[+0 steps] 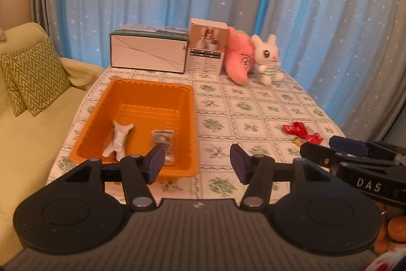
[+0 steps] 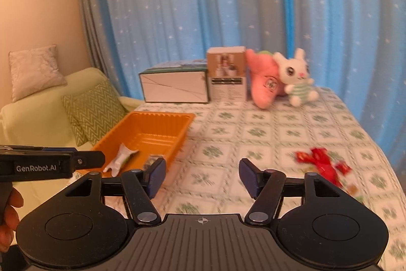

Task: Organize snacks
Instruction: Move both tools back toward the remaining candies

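An orange tray (image 1: 186, 103) (image 2: 182, 120) sits on the left of the table. Inside it lie a white wrapped snack (image 1: 118, 141) (image 2: 121, 160) and a clear packet snack (image 1: 163, 141) (image 2: 152, 160). A red wrapped snack (image 1: 302, 132) (image 2: 321, 163) lies on the tablecloth at the right. My left gripper (image 1: 198, 164) is open and empty, above the tray's near right corner. My right gripper (image 2: 201, 175) is open and empty, over the tablecloth between the tray and the red snack. It also shows from the side in the left wrist view (image 1: 330, 151).
A white box (image 1: 149, 50) (image 2: 175, 85), a smaller carton (image 1: 206, 52) (image 2: 227, 74), a pink plush (image 1: 239, 57) (image 2: 264, 83) and a white bunny plush (image 1: 269, 60) (image 2: 297, 78) stand along the back edge. A sofa with cushions (image 1: 33, 78) (image 2: 91, 111) is at the left. Blue curtains hang behind.
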Demonstrator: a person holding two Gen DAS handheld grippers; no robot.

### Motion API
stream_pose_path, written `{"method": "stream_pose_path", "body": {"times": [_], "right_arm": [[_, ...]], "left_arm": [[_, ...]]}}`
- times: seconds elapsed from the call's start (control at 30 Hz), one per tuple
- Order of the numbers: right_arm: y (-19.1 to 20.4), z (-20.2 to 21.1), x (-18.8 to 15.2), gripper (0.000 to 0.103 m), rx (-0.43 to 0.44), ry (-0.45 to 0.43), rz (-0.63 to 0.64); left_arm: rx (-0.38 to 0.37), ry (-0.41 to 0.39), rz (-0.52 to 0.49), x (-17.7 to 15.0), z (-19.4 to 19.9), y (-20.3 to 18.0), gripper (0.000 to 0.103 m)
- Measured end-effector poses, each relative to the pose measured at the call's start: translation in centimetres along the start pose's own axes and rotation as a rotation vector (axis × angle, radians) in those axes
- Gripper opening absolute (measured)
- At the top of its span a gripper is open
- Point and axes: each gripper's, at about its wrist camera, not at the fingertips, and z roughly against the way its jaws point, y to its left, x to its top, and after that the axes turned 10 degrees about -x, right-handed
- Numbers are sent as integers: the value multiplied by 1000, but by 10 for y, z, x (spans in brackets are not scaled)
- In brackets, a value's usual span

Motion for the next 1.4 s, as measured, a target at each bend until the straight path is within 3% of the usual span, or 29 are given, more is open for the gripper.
{"method": "stream_pose_path", "body": {"times": [0.17, 0.53, 1.03, 1.4], "right_arm": [[-28, 26, -21, 66, -64, 22, -44], [-85, 63, -58, 66, -188, 65, -146], [-122, 68, -70, 66, -255, 77, -211], [-150, 63, -75, 66, -289, 86, -252]], "left_arm": [[-35, 5, 0, -17, 8, -26, 53], [-193, 65, 26, -44, -3, -74, 52], [-190, 146, -84, -61, -34, -119, 50], [-237, 191, -147, -67, -62, -152, 47]]}}
